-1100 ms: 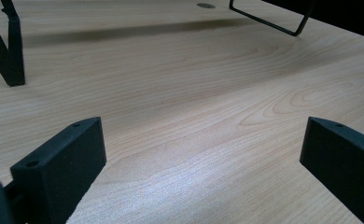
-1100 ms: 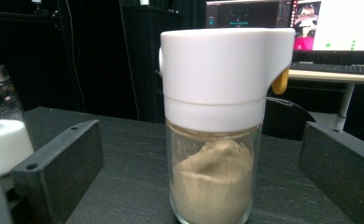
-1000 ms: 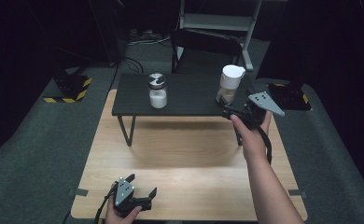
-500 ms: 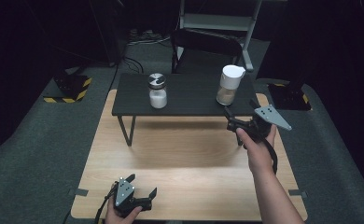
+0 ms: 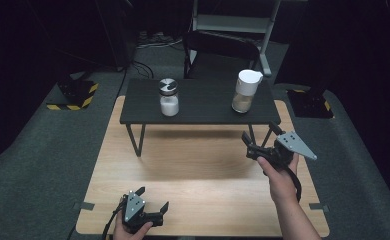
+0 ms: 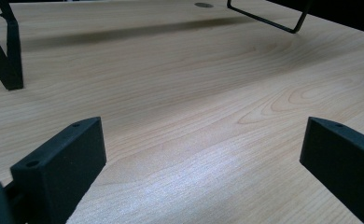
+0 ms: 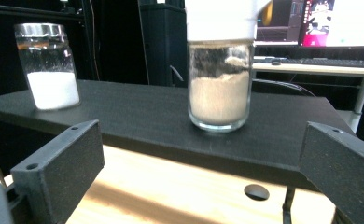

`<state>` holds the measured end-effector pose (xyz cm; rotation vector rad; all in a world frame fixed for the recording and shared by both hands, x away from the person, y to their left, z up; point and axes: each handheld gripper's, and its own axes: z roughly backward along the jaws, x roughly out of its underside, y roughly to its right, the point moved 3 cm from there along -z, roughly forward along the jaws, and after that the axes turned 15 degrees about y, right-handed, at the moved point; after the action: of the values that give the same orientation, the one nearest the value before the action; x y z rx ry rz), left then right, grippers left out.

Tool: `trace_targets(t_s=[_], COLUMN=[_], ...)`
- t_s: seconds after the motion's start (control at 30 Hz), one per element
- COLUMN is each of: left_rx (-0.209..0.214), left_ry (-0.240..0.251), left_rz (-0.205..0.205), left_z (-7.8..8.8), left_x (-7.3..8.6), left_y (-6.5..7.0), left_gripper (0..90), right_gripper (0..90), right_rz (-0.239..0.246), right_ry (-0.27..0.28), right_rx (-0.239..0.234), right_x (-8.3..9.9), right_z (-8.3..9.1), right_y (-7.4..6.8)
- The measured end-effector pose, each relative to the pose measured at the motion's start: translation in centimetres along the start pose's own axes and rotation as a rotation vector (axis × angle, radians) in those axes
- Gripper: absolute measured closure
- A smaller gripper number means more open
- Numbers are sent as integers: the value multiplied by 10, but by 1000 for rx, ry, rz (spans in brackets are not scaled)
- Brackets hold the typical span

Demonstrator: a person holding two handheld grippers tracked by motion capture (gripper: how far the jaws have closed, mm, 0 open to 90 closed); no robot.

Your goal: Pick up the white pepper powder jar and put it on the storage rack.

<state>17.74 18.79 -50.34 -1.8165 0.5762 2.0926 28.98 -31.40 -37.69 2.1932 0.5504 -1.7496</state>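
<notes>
A low black shelf [image 5: 203,107] stands at the far side of the wooden table [image 5: 193,170]. On it are a silver-lidded jar [image 5: 169,97] of white powder at the left and a white-lidded jar [image 5: 245,91] of beige powder at the right. My right gripper [image 5: 259,133] is open and empty, just in front of the shelf's right end and below its top. In the right gripper view the white-lidded jar [image 7: 220,84] stands straight ahead, well beyond the jaws, with the silver-lidded jar [image 7: 49,65] at the left. My left gripper [image 5: 153,198] is open low over the near edge.
The shelf's thin metal legs [image 5: 135,140] reach down to the wood. Behind the shelf a black chair [image 5: 220,50] stands on grey carpet, with yellow-black striped bases [image 5: 75,97] at the left. A desk with a keyboard [image 7: 320,63] lies far behind the jars.
My right gripper has drawn back from the white-lidded jar, toward the person and lower, still open. The left gripper and both jars have not moved.
</notes>
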Motion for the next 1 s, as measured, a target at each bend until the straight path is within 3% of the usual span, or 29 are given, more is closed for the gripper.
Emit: trace_targets(t_s=[0.27,1.0], left_rx=[0,6], left_ry=[-1,-7], left_rz=[-2,-10], left_z=[0,-1], left_x=[0,-1], left_y=[0,2], left_gripper=[6,6], right_gripper=[3,3], right_rz=[-25,-10], right_ry=[-5,-93], right_rx=[-14,9], right_x=[13,60], right_z=[21,76], right_y=[0,3])
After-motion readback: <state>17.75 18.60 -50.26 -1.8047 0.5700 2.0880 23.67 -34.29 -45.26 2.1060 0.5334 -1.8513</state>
